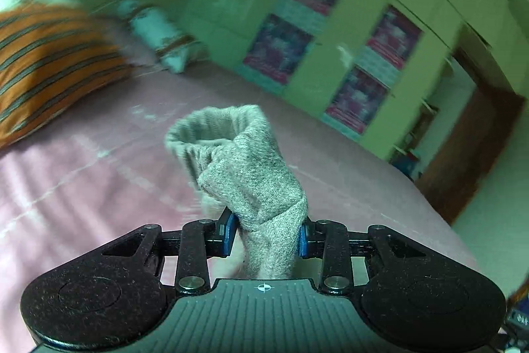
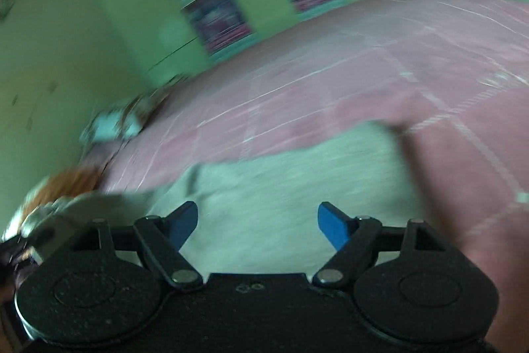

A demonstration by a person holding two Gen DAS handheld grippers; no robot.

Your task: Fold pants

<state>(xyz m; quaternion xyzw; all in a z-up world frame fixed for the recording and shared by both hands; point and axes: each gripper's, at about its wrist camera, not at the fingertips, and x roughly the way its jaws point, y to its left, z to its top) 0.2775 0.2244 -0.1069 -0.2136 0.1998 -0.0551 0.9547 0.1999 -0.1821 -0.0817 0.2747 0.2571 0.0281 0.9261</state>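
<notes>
Green walls and a green wardrobe [image 1: 330, 32] with dark posters back a bed under a pink bedsheet [image 1: 82, 181]; both views are motion-blurred. At far left in the left wrist view an orange striped pillow [image 1: 49, 62] sits at the head of the bed, with a pale bolster [image 1: 155, 32] just beside it against the wall. Centre of that view: the left gripper [image 1: 267, 235] is clamped on a bunched end of the grey knit pants [image 1: 244, 167], blue pads pressing the fabric from both sides. The ribbed hem stands up above the jaws, clear of the sheet, so this end looks lifted, likely to carry it over for a fold. A brown door [image 1: 469, 154] shows at far right.

In the right wrist view, the same pillow and bolster blur at left. The right gripper [image 2: 258, 225] has its jaws wide apart, with nothing pinched. The grey pants [image 2: 297, 181] lie flat on the sheet under and ahead of the fingers, pads not on the cloth. Whether they touch it I cannot tell through the blur. Judgement: the right side is lined up to take the other end so both ends move together. Fold not yet made.
</notes>
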